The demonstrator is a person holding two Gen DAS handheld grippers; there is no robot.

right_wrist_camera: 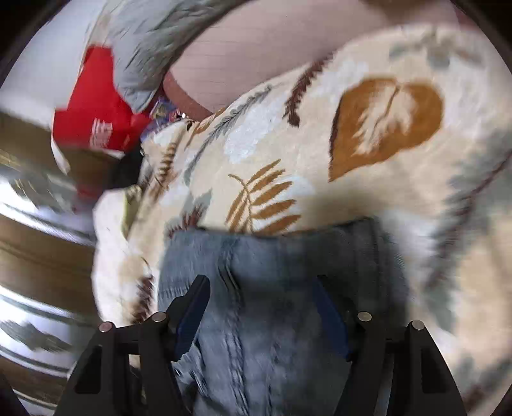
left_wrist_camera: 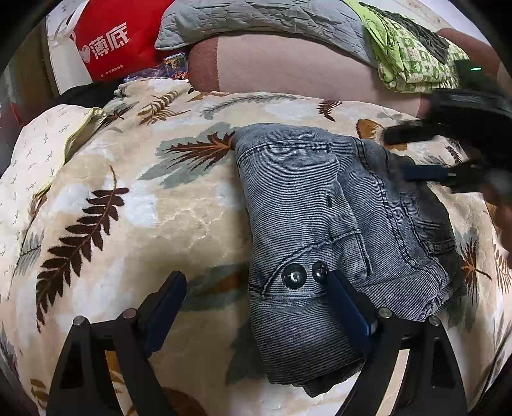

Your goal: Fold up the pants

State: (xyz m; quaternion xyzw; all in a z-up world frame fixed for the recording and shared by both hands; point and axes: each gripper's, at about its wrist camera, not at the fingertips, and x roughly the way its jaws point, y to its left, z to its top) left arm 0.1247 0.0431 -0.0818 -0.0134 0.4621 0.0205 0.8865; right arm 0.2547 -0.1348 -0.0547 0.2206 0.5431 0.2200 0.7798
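Grey-blue denim pants point(left_wrist_camera: 323, 224) lie folded into a compact bundle on a cream blanket with a leaf print point(left_wrist_camera: 144, 204). Two metal buttons show at the waistband near me. My left gripper point(left_wrist_camera: 256, 284) is open above the near end of the bundle, its right finger over the denim and its left finger over the blanket. My right gripper point(left_wrist_camera: 412, 153) shows at the far right edge of the pants, jaws apart. In the right wrist view the right gripper point(right_wrist_camera: 260, 294) is open over the blurred pants point(right_wrist_camera: 275, 275), holding nothing.
A red and white shopping bag point(left_wrist_camera: 102, 44) stands at the back left. A grey quilted pillow point(left_wrist_camera: 262, 19) and a green patterned cloth point(left_wrist_camera: 406, 60) lie at the back on a pink sheet point(left_wrist_camera: 288, 70). The blanket's left edge drops off toward the floor.
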